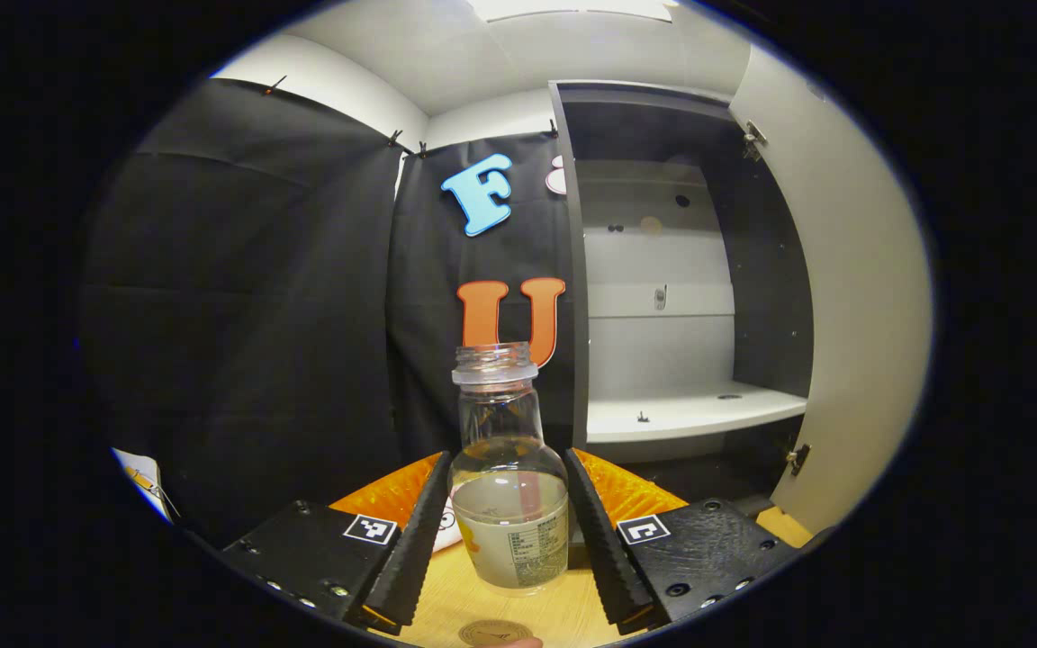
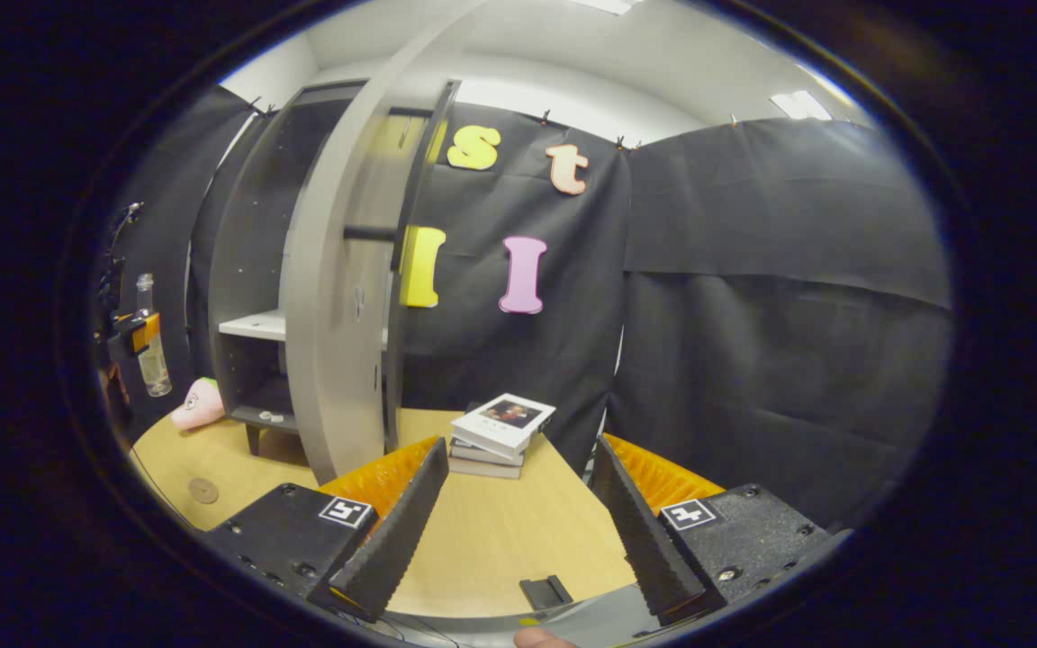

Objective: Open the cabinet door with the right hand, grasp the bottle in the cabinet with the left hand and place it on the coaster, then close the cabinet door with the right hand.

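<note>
The cabinet door was open. The left claw gripped the bottle above the tabletop — coaster just below. The right claw gaped empty — door-closing remained.

You've got a clear glossy plastic bottle, matt wood-grain tabletop, smooth matt grey cabinet door, matt black cloth wall, glossy paper books.

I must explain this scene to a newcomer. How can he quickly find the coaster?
Start at the open cabinet on the wooden table. In front of it, on the tabletop, lies the coaster, a small flat brown disc, unlike the pink plush toy nearby.
</note>
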Demonstrator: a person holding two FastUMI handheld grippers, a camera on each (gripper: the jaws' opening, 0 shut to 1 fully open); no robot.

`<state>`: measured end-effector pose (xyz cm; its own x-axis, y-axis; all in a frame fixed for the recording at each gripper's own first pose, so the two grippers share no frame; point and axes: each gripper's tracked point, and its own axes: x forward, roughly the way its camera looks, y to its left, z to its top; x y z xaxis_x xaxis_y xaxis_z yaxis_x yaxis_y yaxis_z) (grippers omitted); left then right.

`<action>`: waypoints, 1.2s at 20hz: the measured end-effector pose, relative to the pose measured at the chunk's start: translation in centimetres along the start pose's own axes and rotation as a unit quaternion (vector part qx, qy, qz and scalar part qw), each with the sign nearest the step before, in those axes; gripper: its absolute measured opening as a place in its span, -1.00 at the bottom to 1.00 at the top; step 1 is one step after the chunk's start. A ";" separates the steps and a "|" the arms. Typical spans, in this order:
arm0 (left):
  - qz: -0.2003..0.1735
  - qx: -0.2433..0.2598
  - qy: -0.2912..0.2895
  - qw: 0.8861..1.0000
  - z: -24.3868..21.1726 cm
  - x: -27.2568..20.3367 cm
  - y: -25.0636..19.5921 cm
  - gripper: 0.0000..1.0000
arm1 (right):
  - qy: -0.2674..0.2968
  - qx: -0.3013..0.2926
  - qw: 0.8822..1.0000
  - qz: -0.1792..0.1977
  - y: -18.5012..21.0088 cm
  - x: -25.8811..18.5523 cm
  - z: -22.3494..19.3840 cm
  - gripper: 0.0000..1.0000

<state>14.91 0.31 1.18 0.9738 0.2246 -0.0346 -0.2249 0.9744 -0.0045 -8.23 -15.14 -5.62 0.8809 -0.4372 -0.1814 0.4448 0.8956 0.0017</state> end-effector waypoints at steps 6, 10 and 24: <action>-0.002 -0.017 0.041 0.999 -7.9 -0.8 0.3 0.48 | 0.040 -0.050 0.998 -0.005 -0.7 0.9 -7.3 1.00; 0.024 -0.014 0.057 0.998 -12.2 -0.9 1.1 0.48 | 0.106 -0.055 0.992 0.045 0.7 0.6 -12.6 1.00; -0.023 0.004 0.081 0.996 -16.0 -2.6 -0.4 0.45 | 0.174 -0.032 0.982 0.074 4.1 3.1 -15.8 1.00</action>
<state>11.95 -0.90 -14.76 0.9650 0.1752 -0.1952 -0.1789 0.9839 -0.0010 -6.20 -11.53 -21.68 0.8216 -0.2584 -0.5082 0.2959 0.9552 -0.0073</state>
